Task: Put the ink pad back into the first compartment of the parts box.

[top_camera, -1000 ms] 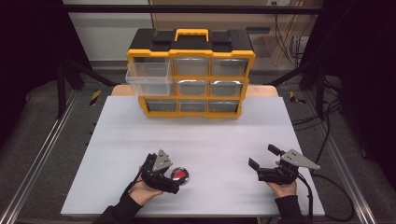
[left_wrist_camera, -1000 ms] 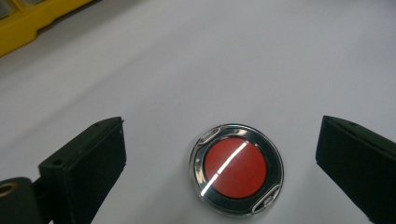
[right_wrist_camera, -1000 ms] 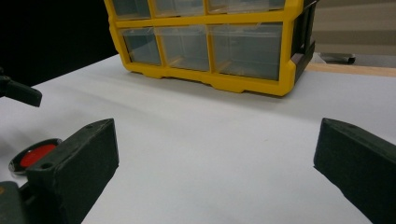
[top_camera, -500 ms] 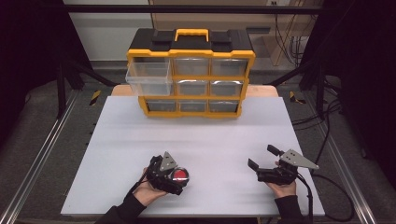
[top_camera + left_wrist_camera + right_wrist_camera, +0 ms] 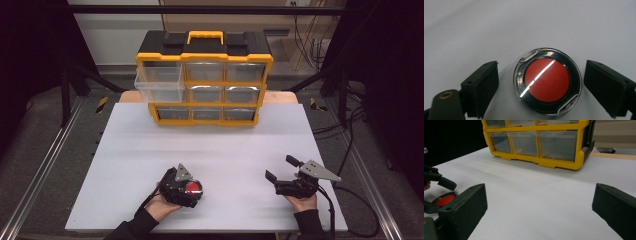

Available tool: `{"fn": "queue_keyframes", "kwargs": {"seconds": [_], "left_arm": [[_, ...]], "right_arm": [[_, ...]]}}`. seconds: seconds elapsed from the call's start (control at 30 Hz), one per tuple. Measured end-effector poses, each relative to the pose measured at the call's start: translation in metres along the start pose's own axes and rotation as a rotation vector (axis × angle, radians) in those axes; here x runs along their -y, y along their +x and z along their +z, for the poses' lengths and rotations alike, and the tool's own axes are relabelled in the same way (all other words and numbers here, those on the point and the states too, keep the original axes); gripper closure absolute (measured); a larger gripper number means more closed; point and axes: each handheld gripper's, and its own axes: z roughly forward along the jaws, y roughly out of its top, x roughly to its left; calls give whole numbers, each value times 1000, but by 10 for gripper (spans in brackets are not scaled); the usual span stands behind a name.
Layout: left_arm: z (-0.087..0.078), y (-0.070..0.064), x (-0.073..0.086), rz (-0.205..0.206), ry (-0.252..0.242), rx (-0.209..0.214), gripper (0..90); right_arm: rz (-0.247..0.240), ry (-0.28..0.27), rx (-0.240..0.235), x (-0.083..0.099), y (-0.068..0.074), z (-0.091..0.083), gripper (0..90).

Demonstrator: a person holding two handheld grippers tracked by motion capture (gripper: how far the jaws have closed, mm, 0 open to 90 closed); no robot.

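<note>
1. Landmark for this report: the yellow drawer cabinet, standing at the far edge of the white table. All positions below are given against it.

2. Your left gripper is at the near edge of the table, well in front of the cabinet's left column. Its jaws stand wide, one on each side of the red round case, with bare table visible between each pad and the case rim. Nothing is clamped yet.

3. The red round case lies flat on the table, well apart from the cabinet, clear lid upward with a red disc beneath. In the left gripper view it sits roughly centred between the jaws, slightly nearer the right one. That straddle suits a grip across the rim; judged so, closing is the step in hand.

4. Your right gripper is well in front of the cabinet's right column, low over the table, jaws wide and holding nothing. Its camera looks across the table toward the cabinet's bottom row. It appears parked clear of the left gripper's work.

5. The top-left drawer stands pulled out from the cabinet face and looks empty. Judged from this, it is the likely destination for the case.

6. Caution: the lid is glossy and the case low; a grip set too high could slip off.
</note>
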Motion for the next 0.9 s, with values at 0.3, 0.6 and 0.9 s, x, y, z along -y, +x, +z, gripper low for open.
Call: {"fn": "queue_keyframes", "kwargs": {"seconds": [0.3,0.6,0.9], "left_arm": [[0,-2,0,-13,9,1,215],[1,-4,-2,-6,28,-21,230],[0,-5,-4,-7,37,-22,290]], "right_arm": [[-1,-1,1,0,0,0,5],[4,0,0,0,0,0,5],[5,1,1,0,0,0,5]]}}
